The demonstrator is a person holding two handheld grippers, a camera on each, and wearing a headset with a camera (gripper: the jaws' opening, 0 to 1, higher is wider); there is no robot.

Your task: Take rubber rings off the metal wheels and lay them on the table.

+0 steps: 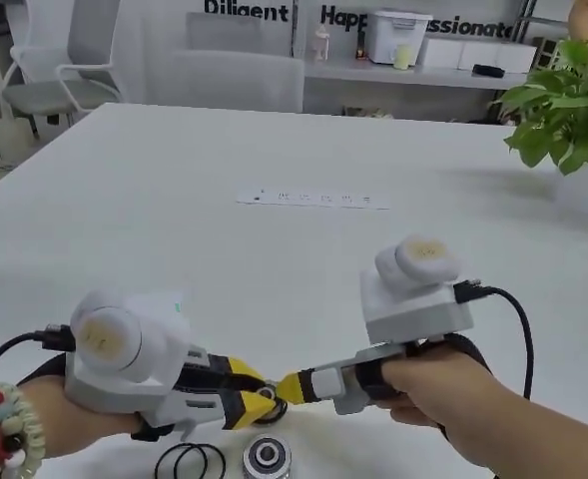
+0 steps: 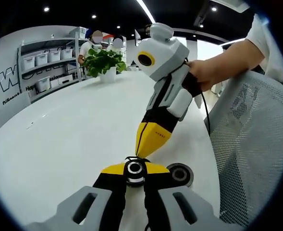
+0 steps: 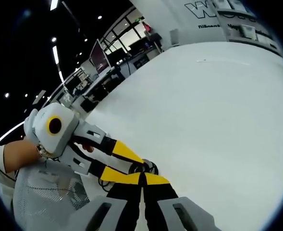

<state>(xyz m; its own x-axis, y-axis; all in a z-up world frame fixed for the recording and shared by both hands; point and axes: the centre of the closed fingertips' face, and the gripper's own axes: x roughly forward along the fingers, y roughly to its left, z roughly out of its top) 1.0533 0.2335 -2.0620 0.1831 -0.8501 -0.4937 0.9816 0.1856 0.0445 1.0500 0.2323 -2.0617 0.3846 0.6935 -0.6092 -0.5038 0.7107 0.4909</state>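
Mid-peel: L gripper clamps metal wheel, R gripper pinched on its rubber ring; next pull it free, lay w/ loose rings near-left.

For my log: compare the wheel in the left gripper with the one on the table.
The held wheel is clamped in the left gripper, off the table; the loose wheel lies flat on it, untouched. The right gripper reaches the held wheel's rim, not the loose wheel's. Both are round with metal hubs.
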